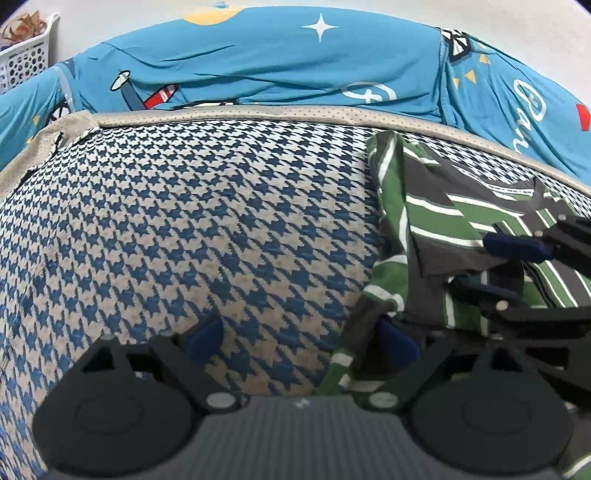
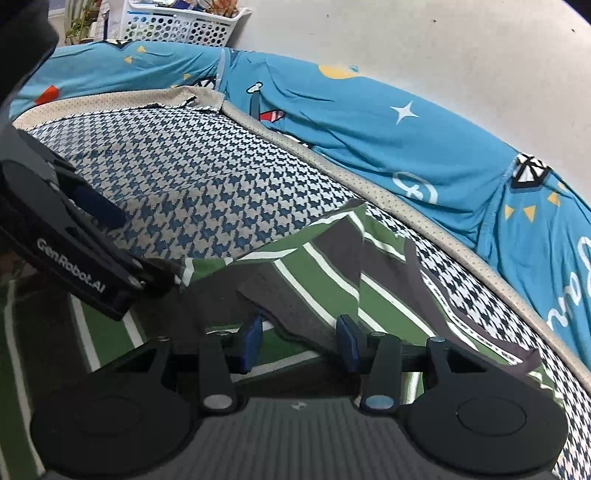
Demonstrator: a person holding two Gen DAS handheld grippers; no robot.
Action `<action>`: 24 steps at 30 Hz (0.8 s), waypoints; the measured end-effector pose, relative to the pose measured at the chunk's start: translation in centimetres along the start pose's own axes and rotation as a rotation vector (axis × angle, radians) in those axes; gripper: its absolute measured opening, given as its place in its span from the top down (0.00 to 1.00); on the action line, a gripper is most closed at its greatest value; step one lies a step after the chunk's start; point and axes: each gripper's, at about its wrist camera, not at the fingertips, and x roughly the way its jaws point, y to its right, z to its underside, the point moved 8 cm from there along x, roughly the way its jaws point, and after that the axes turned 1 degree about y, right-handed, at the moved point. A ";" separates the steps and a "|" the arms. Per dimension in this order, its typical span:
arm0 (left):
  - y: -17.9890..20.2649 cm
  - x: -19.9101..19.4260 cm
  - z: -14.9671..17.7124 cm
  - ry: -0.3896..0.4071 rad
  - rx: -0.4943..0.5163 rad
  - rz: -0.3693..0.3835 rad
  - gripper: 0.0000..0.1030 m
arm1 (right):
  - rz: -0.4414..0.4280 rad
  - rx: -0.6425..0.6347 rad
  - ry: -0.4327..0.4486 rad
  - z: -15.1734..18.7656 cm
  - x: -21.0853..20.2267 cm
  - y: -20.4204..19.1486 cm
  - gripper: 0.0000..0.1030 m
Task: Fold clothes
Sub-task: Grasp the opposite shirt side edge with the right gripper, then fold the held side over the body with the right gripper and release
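While spread, two tongs, left and right, over one striped garment.

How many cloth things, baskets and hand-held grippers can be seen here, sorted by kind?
Striped garment: 1
Houndstooth cover: 1
Blue printed sheet: 1
White basket: 1
Hand-held grippers: 2, left and right
Total: 6

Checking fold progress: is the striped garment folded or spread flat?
Neither: the green striped garment lies bunched, with overlapping crooked flaps on the houndstooth cover.
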 end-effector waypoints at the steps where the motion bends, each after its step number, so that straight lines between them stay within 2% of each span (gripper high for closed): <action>1: 0.0 0.0 0.0 0.001 -0.007 -0.002 0.10 | 0.001 0.002 0.004 0.0 0.1 0.0 0.56; 4: -0.3 -0.1 -0.2 0.002 -0.034 -0.005 0.10 | 0.011 0.036 0.011 -0.2 0.4 0.4 0.65; 5: -0.4 -0.1 -0.2 0.001 -0.040 -0.007 0.10 | 0.022 0.057 0.015 -0.3 0.3 0.8 0.79; 6: -0.4 -0.1 -0.2 0.001 -0.046 -0.008 0.10 | 0.035 0.077 0.018 -0.4 0.3 1.2 0.89; 9: -0.3 0.0 -0.2 -0.001 -0.038 -0.015 0.10 | 0.088 0.175 0.040 -0.7 -0.2 3.2 0.92; 13: -0.3 -0.1 -0.2 -0.004 -0.043 -0.019 0.10 | 0.164 0.381 0.047 -0.5 -1.0 6.8 0.92; 17: -0.1 -0.2 0.0 -0.011 -0.043 -0.022 0.07 | 0.259 0.553 -0.012 1.1 -1.2 9.7 0.92; 19: -0.1 -0.2 0.1 -0.015 -0.041 -0.025 0.06 | 0.321 0.589 -0.045 1.9 -1.3 10.6 0.92; 24: -0.1 -0.7 0.1 -0.016 -0.059 -0.033 0.06 | 0.346 0.599 -0.043 2.0 -2.1 11.5 0.92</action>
